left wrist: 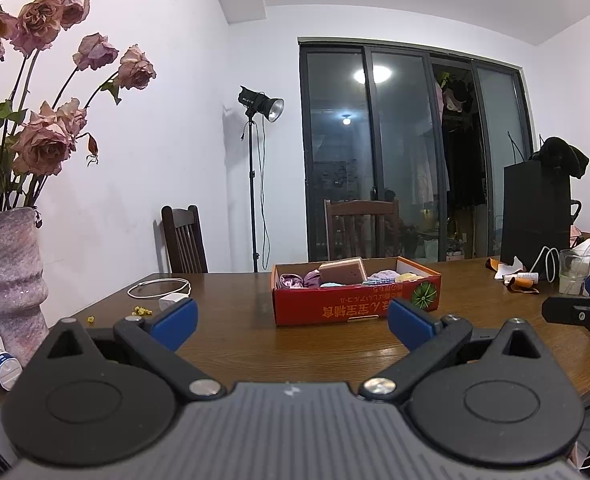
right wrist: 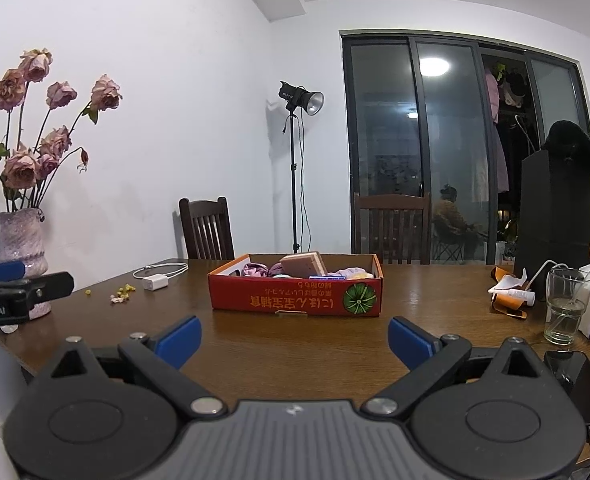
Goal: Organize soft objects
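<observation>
Left wrist: my left gripper (left wrist: 293, 322) is spread and empty; the red box (left wrist: 355, 300) ahead on the table (left wrist: 235, 340) holds soft cloths.

Right wrist: my right gripper (right wrist: 295, 338) is likewise spread. The sponge (right wrist: 303, 264) looks light and squashy; I'd pinch its exposed top edge.

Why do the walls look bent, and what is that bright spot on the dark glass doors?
In both views the fisheye lens curves the straight edges, most at the rim, with dark corners. In the left wrist view the bright spot on the glass doors looks like a ceiling lamp's reflection; the right wrist view shows it too. The table shows soft glare.
</observation>
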`<state>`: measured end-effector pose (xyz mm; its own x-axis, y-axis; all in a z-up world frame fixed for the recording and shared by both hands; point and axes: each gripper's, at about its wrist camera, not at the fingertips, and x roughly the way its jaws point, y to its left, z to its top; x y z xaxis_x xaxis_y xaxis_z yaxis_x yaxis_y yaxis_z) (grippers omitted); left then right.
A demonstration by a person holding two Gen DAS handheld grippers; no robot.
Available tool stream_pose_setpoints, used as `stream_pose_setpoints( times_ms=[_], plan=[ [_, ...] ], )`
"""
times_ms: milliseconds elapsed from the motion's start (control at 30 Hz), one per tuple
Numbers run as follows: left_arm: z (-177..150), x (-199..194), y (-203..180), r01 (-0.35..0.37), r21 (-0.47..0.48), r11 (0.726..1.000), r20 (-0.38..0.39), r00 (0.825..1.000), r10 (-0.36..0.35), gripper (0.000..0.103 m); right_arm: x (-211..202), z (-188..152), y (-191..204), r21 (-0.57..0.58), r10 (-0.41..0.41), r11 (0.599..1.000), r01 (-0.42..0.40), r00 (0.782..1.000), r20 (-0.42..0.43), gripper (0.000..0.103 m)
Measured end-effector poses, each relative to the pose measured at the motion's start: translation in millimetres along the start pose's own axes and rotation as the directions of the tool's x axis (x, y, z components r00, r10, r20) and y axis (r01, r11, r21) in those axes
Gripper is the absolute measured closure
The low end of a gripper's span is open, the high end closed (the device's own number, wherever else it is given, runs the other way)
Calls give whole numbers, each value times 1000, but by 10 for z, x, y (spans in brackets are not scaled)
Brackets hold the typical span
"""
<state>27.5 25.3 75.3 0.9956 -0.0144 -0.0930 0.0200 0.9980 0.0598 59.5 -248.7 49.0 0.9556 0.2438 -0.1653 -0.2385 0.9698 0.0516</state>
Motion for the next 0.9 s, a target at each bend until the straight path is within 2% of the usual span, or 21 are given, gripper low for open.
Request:
stream_pose_setpoints(
  times_ms=[900],
  plan=[
    [-2, 1, 2, 0, 1, 1000, -1, 1000, 0, 0, -1, -11, -7, 0, 0, 1000, 0, 1000, 4, 1]
  ],
)
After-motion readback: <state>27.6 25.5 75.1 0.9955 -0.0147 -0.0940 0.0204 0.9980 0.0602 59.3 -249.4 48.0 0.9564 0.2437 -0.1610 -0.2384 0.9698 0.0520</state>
